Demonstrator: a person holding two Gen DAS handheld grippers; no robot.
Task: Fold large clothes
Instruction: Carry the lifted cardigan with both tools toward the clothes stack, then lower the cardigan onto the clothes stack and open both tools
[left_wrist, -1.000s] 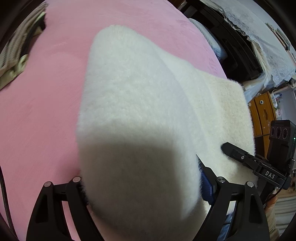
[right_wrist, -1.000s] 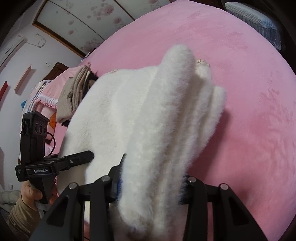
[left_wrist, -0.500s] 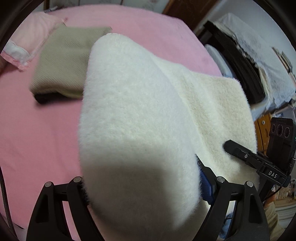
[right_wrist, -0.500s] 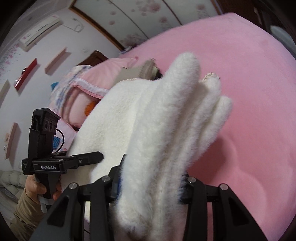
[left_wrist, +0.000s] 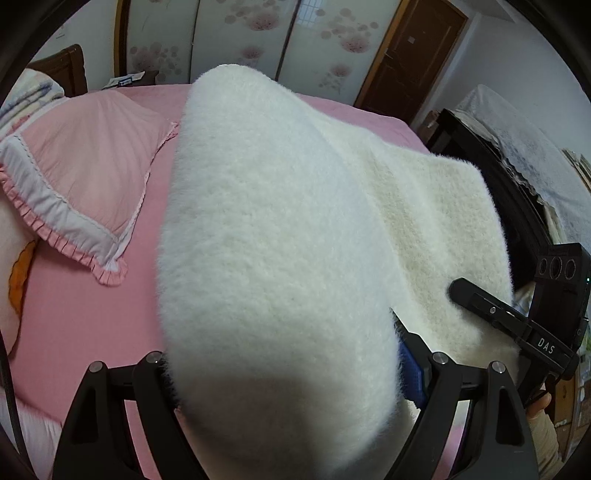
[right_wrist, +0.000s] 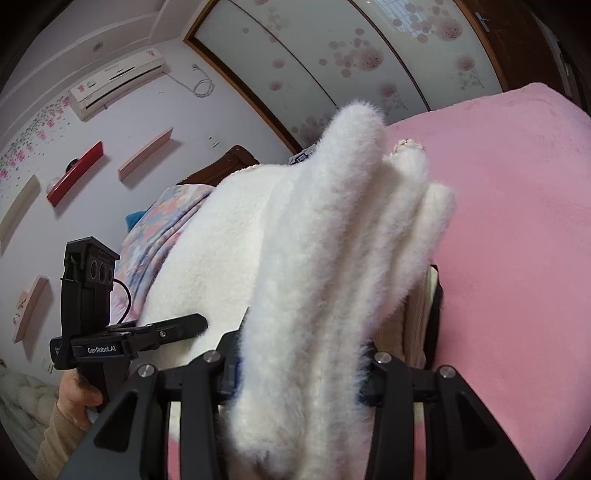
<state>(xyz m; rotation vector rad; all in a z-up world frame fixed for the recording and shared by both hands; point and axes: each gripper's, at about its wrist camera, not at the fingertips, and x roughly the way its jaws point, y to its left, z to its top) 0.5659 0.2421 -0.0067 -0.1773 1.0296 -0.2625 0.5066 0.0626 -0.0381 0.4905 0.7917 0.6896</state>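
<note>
While the folded white fleece garment (left_wrist: 280, 258) fills the middle of both views above the pink bed (left_wrist: 85, 314), the left gripper (left_wrist: 291, 365) clamps a thick bundle of it and the right gripper (right_wrist: 299, 373) pinches its layered edge; a pink pillow (left_wrist: 85, 177) lies at left.

The garment (left_wrist: 280, 240) is thick white fleece, long-piled and fluffy on its outer face; its inner face, at right in the left wrist view, looks shorter and nubbly. The bed (left_wrist: 74, 314) wears a matt pink plush cover. The pillow (left_wrist: 81, 173) is smooth pink woven cloth with a pleated frill. Both grippers (left_wrist: 291, 373) (right_wrist: 299, 369) are matt black plastic with shiny metal screws. The door (left_wrist: 410, 55) is brown wood.
</note>
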